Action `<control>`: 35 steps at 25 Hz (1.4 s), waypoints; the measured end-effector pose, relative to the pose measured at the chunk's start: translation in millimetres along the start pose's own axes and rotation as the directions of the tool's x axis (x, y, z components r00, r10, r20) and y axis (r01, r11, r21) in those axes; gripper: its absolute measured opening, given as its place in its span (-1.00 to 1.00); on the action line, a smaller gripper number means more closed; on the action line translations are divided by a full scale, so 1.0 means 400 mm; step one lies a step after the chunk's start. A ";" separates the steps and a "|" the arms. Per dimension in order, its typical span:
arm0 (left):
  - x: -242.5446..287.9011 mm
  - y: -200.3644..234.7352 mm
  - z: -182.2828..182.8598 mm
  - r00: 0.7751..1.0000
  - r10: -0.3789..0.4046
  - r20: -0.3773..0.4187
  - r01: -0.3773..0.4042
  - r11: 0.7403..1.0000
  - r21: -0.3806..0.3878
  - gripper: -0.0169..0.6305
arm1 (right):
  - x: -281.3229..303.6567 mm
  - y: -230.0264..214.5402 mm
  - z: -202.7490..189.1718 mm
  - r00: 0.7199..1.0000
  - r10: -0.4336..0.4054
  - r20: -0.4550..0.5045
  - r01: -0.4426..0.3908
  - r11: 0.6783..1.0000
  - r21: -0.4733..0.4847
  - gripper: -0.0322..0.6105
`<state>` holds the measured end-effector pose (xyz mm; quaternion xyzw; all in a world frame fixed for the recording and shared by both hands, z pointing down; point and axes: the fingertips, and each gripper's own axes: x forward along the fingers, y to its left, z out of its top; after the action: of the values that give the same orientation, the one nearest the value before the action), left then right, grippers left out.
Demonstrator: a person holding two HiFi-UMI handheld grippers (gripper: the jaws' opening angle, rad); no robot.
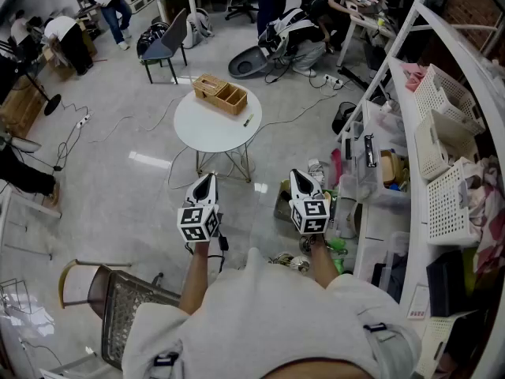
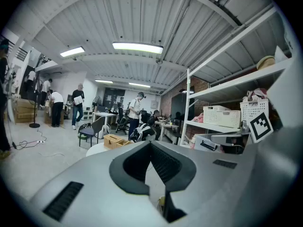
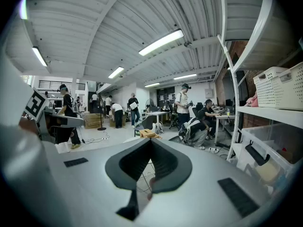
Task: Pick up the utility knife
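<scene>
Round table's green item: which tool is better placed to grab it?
Right, marginally: the item lies on the table's right side. Left tool and right tool are shut, well short.

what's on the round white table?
On the table: a wooden divided box at the far edge, a slim greenish item toward the right rim, too small to identify. Box contents can't be made out.

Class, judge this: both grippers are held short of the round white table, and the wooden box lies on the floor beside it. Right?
No. The head view shows the wooden box on the round white table, near its far edge, not on the floor. The rest stands.
</scene>
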<state>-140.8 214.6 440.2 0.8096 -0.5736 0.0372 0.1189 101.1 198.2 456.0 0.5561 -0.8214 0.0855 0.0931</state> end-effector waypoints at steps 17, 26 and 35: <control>0.068 -0.055 -0.015 1.000 -0.005 -0.028 0.006 1.000 0.017 -0.89 | 0.008 -0.075 -0.005 1.000 0.013 0.001 -0.013 1.000 0.014 -0.80; 0.140 -0.102 -0.025 0.999 -0.007 -0.036 0.008 1.000 0.017 -0.89 | 0.040 -0.134 -0.022 0.999 0.037 -0.010 -0.037 0.999 0.023 -0.80; 0.195 -0.097 -0.050 0.998 0.004 -0.062 -0.003 1.000 0.006 -0.89 | 0.087 -0.153 -0.052 0.998 0.050 -0.041 -0.049 0.998 0.030 -0.80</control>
<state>-76.4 159.5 469.0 0.8075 -0.5709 0.0640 0.1341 146.5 149.6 487.2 0.5349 -0.8316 0.1111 0.1000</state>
